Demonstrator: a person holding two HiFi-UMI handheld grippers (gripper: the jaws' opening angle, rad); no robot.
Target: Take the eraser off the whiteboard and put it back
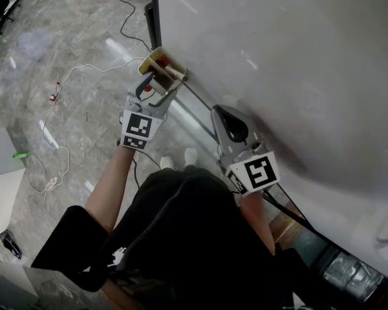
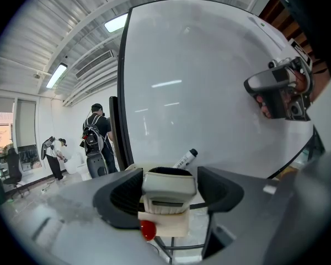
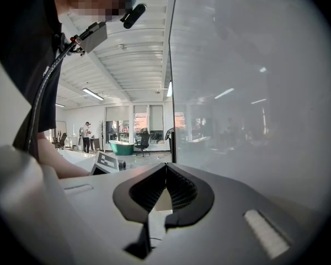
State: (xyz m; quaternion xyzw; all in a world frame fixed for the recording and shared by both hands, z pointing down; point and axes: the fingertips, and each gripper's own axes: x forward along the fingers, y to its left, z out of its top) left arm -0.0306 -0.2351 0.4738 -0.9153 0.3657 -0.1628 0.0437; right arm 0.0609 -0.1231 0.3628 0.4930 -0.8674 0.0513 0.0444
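— Grey marble floor (image 1: 71,37) with loose cables (image 1: 52,147) lay at the left. How far along did it look?

— Near the end, I judged. The left tongs (image 1: 156,81) stood wide apart around the grey plastic eraser with black felt (image 2: 169,187). It rested on a beige block (image 2: 174,226) at the foot of the big white whiteboard (image 1: 297,57), and the pads seemingly weren't pressing. Only backing away was left.

— And the right tongs (image 3: 165,169)?

— Closed together, empty, beside the board.

— Any differences between views?

— Only the left gripper view showed a black-capped white marker (image 2: 185,159) behind the eraser. Only the head view showed both tongs together.
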